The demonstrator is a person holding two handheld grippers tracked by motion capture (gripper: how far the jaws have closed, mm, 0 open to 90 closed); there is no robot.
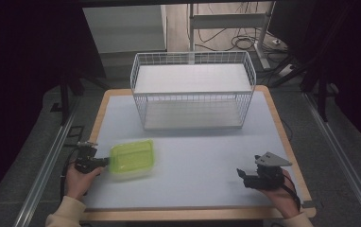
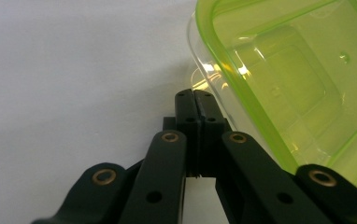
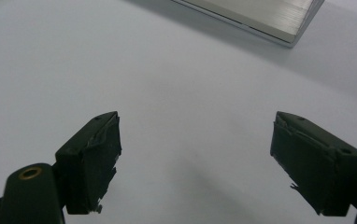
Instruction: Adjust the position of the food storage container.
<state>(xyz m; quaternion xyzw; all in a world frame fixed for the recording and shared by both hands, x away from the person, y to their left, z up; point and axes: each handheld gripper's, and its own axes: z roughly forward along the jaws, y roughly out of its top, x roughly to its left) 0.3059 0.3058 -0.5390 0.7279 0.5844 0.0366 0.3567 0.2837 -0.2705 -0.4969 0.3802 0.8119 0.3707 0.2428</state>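
Left gripper [image 2: 196, 100], jaws pressed together, apparently touches the green container [image 2: 289, 79] corner.

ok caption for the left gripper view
Left gripper, jaws shut, at the edge of a green-lidded clear food box on the white table.

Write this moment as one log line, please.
left gripper: shut, beside green-lidded container | right gripper: open, empty | wire basket: empty
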